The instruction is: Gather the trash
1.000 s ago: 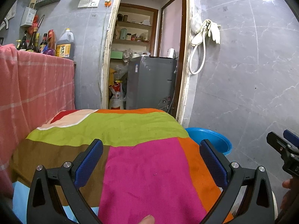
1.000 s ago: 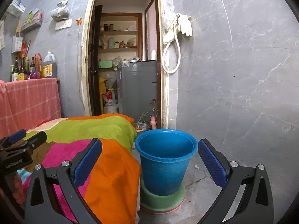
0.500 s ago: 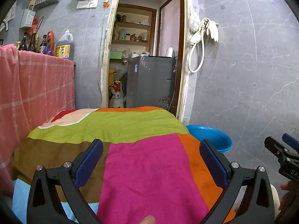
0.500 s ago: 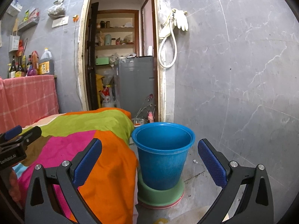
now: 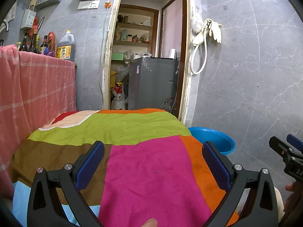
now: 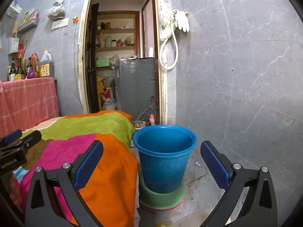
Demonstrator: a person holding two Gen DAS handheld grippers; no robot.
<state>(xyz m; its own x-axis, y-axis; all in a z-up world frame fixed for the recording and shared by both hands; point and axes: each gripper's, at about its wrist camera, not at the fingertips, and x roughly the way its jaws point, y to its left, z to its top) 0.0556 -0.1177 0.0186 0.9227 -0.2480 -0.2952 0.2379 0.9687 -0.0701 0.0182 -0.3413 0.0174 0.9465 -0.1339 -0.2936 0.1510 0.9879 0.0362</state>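
Observation:
My left gripper (image 5: 153, 147) hovers open over a table draped in a patchwork cloth (image 5: 147, 170) of pink, green, orange and brown; nothing sits between its fingers. Only tiny crumbs dot the cloth. Past the table's right edge stands a blue bucket (image 5: 214, 138). In the right wrist view that bucket (image 6: 164, 158) rests on a green base (image 6: 162, 196) on the floor, and looks empty inside. My right gripper (image 6: 151, 145) is open in front of the bucket, holding nothing. Each gripper shows at the edge of the other's view: the right gripper (image 5: 286, 149), the left gripper (image 6: 17, 141).
A doorway behind the table leads to a grey appliance (image 5: 153, 83) and shelves. A pink checked cloth (image 5: 34, 94) hangs at the left, with bottles (image 5: 64, 47) above it. Grey tiled wall (image 6: 246, 75) rises right of the bucket. A small white scrap (image 6: 197, 163) lies on the floor.
Both views have shifted only slightly. The bucket sits a little further left in the right wrist view. Both grippers have stayed open and empty.

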